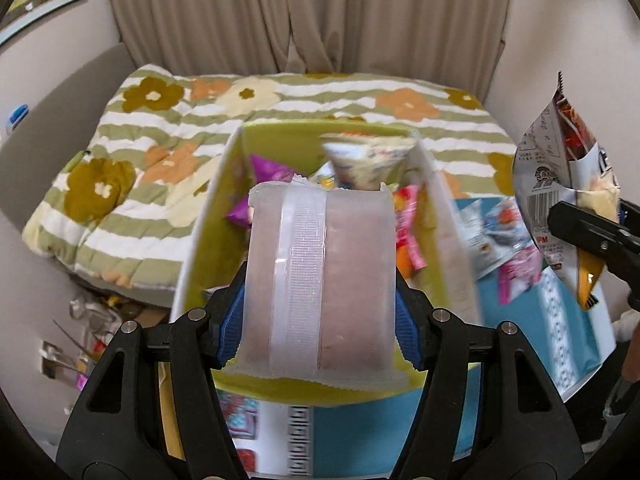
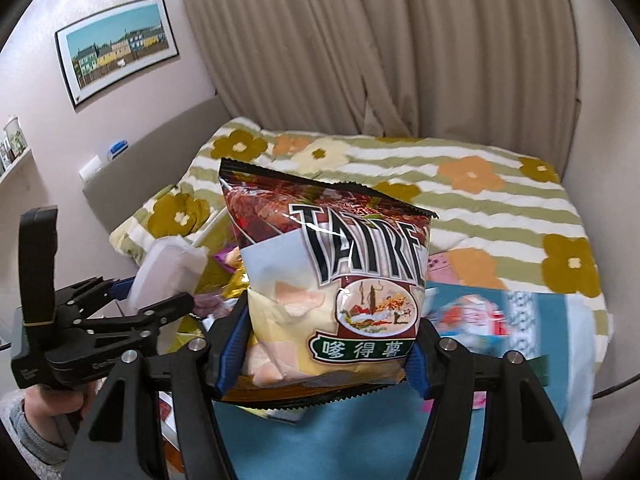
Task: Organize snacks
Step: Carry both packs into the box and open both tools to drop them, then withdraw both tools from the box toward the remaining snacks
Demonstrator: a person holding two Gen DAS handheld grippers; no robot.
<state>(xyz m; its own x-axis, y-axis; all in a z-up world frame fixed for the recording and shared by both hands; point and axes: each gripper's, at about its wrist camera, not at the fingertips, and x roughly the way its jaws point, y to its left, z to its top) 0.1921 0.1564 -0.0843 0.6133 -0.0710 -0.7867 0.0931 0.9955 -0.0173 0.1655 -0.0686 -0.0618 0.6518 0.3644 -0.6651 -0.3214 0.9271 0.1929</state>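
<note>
Here the translucent wrapped snack pack (image 1: 320,280) sits clamped between the blue pads of the left gripper (image 1: 320,316), held above the open green box (image 1: 280,136) that already holds several snack packets (image 1: 368,164). Off to the right, the right gripper (image 2: 326,344) grips a chip bag (image 2: 332,280) upright over the teal cloth (image 2: 320,440), near the flowered quilt (image 2: 500,200).

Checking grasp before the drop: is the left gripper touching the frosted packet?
Touching. The left wrist view shows the left gripper with both blue pads pressed against the sides of the frosted packet, held above the green box.
</note>
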